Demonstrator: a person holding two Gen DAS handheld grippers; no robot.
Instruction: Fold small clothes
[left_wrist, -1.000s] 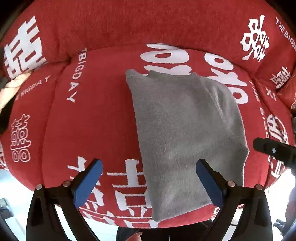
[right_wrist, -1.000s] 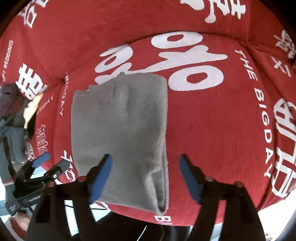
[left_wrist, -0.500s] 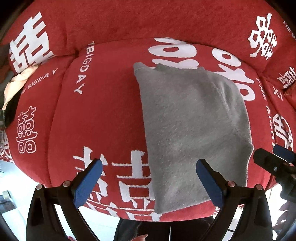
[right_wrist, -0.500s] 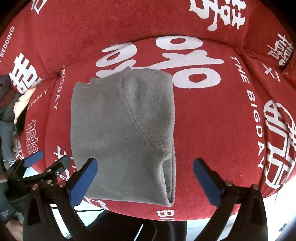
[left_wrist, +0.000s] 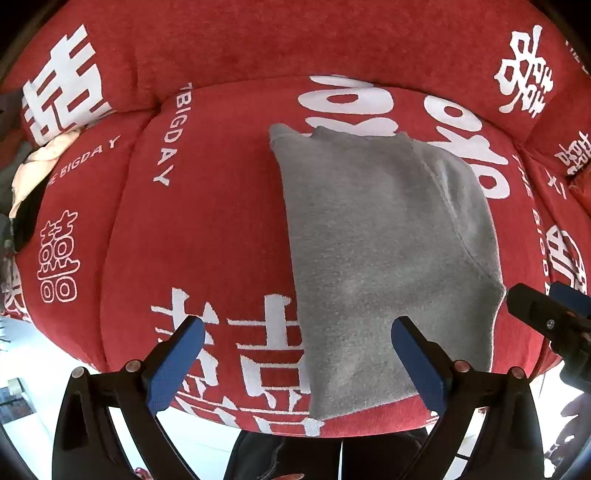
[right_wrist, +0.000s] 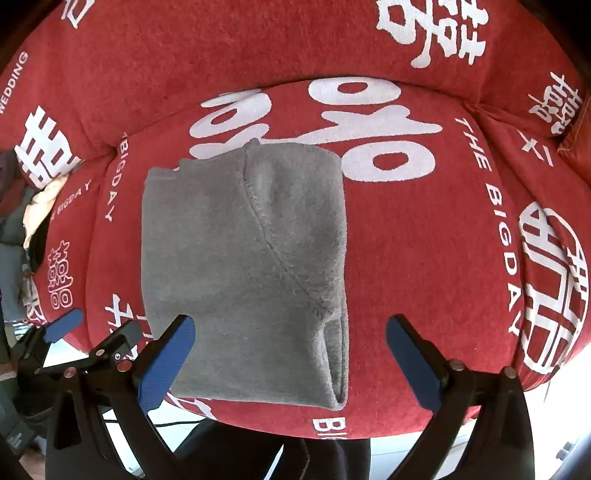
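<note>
My right tool (right_wrist: 290, 360) has just spread wide, empty, leaving the folded grey garment (right_wrist: 243, 273) flat on the red cushion (right_wrist: 424, 240); my left tool (left_wrist: 297, 360) hangs open, empty.

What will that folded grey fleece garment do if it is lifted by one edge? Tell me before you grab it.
The grey fleece garment would probably droop and unfold: it is soft cloth, lying in loose layers with an open fold at its near right corner. It likely weighs little for its bulk, being thin and fuzzy. Pushed, it may bunch rather than slide, since the red cushion looks napped.
</note>
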